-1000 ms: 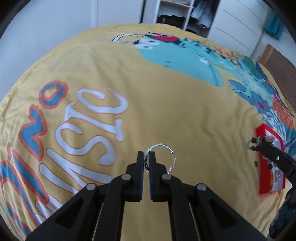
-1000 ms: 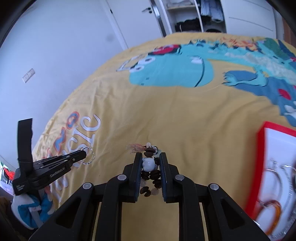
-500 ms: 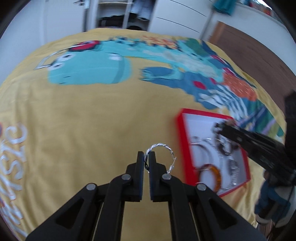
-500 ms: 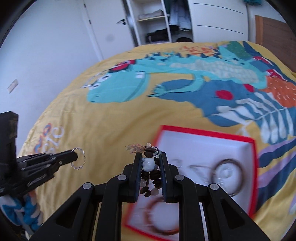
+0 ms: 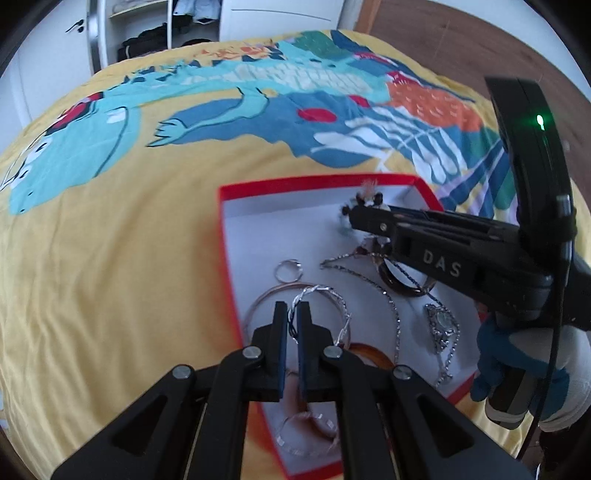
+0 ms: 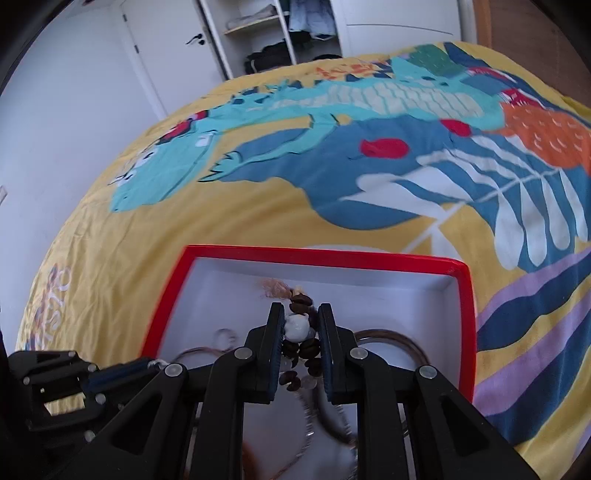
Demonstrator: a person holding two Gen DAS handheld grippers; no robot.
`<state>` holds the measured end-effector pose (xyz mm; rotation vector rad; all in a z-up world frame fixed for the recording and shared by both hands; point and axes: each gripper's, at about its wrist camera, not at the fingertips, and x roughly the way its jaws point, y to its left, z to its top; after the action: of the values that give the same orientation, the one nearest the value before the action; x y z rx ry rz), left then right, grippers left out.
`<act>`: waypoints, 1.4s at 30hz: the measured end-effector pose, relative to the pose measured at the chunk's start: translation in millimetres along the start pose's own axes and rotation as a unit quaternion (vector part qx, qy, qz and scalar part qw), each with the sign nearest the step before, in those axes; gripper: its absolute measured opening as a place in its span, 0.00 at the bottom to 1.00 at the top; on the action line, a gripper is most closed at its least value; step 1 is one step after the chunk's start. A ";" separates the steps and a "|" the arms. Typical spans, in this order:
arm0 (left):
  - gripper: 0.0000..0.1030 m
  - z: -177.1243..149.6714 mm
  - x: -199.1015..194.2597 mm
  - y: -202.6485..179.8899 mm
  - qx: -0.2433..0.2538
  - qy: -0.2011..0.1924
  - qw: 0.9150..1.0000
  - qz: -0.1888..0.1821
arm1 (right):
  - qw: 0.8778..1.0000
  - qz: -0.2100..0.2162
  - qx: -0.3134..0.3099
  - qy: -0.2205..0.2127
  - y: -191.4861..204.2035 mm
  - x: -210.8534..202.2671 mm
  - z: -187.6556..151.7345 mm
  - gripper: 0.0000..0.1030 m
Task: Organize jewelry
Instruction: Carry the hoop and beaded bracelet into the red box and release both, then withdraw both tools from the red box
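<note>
My left gripper [image 5: 291, 310] is shut on a twisted silver hoop [image 5: 334, 295], hanging over the near left part of the red-rimmed white tray [image 5: 221, 236]. My right gripper [image 6: 301, 314] is shut on a string of brown beads with one white bead [image 6: 297, 326] and a frayed tuft, above the tray's [image 6: 317, 256] far half. In the left wrist view the right gripper [image 5: 351, 214] reaches in from the right. The tray holds a small ring [image 5: 288, 267], a silver chain [image 5: 393, 306], a watch [image 5: 441, 325] and a brown bangle [image 5: 399, 284].
The tray lies on a yellow bedspread [image 5: 110, 258] printed with blue dinosaurs. A gloved hand [image 5: 524, 373] holds the right gripper's handle at the bed's right edge. An open wardrobe [image 6: 280, 33] and white doors stand behind the bed; wooden floor [image 5: 461, 37] lies beyond it to the right.
Both grippers have swept right across the bedspread, from the lettered part to above the tray. Each still grips its piece, the hoop and the bead string.
</note>
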<state>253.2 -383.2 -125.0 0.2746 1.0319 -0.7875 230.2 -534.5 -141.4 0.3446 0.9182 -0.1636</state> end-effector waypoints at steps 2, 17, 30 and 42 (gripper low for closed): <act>0.04 0.5 9.1 -3.0 0.001 0.007 1.000 0.001 | 1.000 0.003 0.007 0.002 -4.1 3.9 0.2 0.18; 0.07 -1.6 14.1 7.8 -0.042 0.019 0.999 -0.016 | 1.000 -0.012 0.005 -0.007 -2.1 -6.8 0.3 0.30; 0.30 -21.6 -81.2 18.5 -0.074 -0.025 0.997 0.019 | 0.998 -0.027 0.032 -0.056 32.0 -96.4 -24.1 0.42; 0.45 -86.2 -229.8 39.1 -0.106 -0.100 0.981 0.132 | 0.994 -0.022 -0.019 -0.103 143.8 -201.9 -91.4 0.72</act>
<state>160.6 -204.1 20.2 0.1409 0.8596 -0.4510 81.5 -369.0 1.0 0.2673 0.7247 -0.2168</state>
